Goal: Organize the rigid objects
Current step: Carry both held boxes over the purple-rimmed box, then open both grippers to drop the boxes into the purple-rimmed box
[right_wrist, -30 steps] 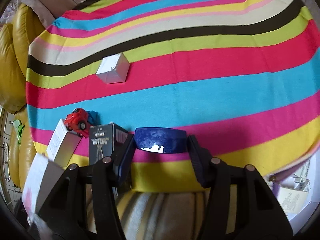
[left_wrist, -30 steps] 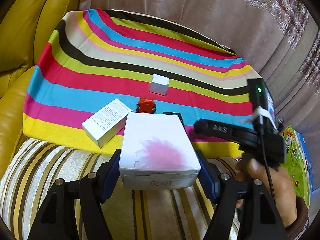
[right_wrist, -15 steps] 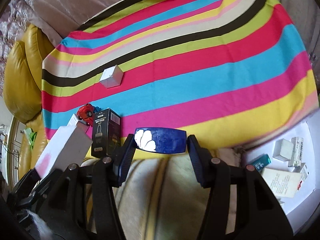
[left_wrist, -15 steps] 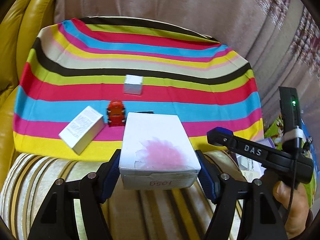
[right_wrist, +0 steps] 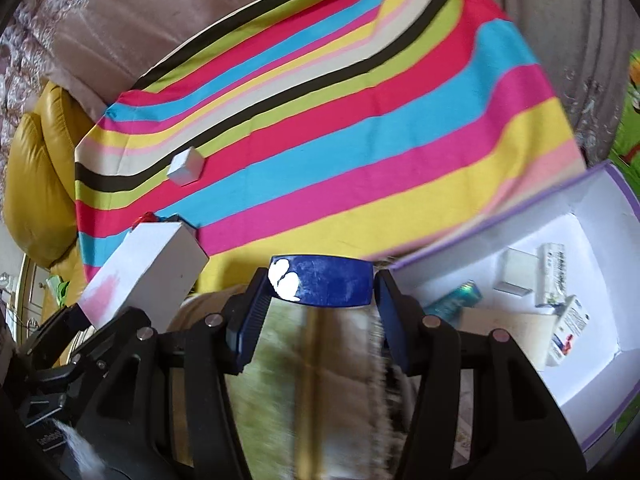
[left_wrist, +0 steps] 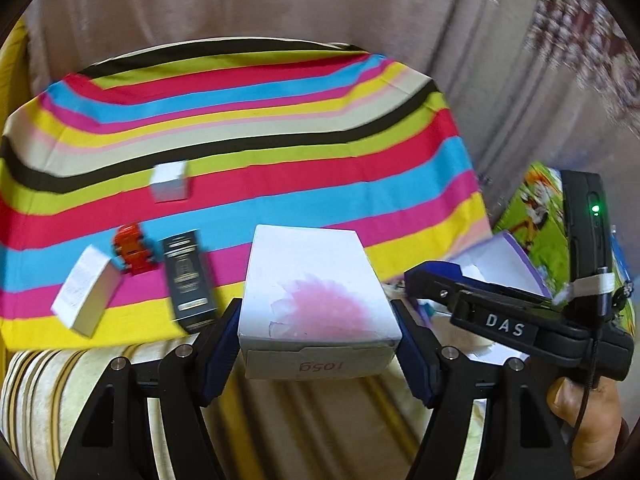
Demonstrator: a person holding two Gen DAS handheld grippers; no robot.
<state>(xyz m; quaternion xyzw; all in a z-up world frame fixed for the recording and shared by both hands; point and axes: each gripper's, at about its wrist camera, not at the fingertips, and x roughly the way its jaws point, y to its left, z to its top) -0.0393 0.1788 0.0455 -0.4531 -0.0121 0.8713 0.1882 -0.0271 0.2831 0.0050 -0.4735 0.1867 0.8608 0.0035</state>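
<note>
Here, both tools are loaded and held above the sofa's front edge.

The left tool [left_wrist: 318, 334] pinches a white box with a pink flower print [left_wrist: 316, 288] between its blue pads, the box level and lifted off the striped cloth [left_wrist: 280, 128]. The right tool [right_wrist: 320, 298] pinches a dark blue case with a white patch [right_wrist: 320, 280], held just left of an open white tray with a purple rim [right_wrist: 616, 184], which already contains several small cartons and a teal packet [right_wrist: 454, 300]. On the cloth lie a small white cube box [left_wrist: 170, 180], a red toy car [left_wrist: 134, 248], a black box [left_wrist: 188, 282] just right of the car, and a white carton [left_wrist: 86, 290] just left of it. The right tool's black body [left_wrist: 520, 320] shows in the left wrist view.
</note>
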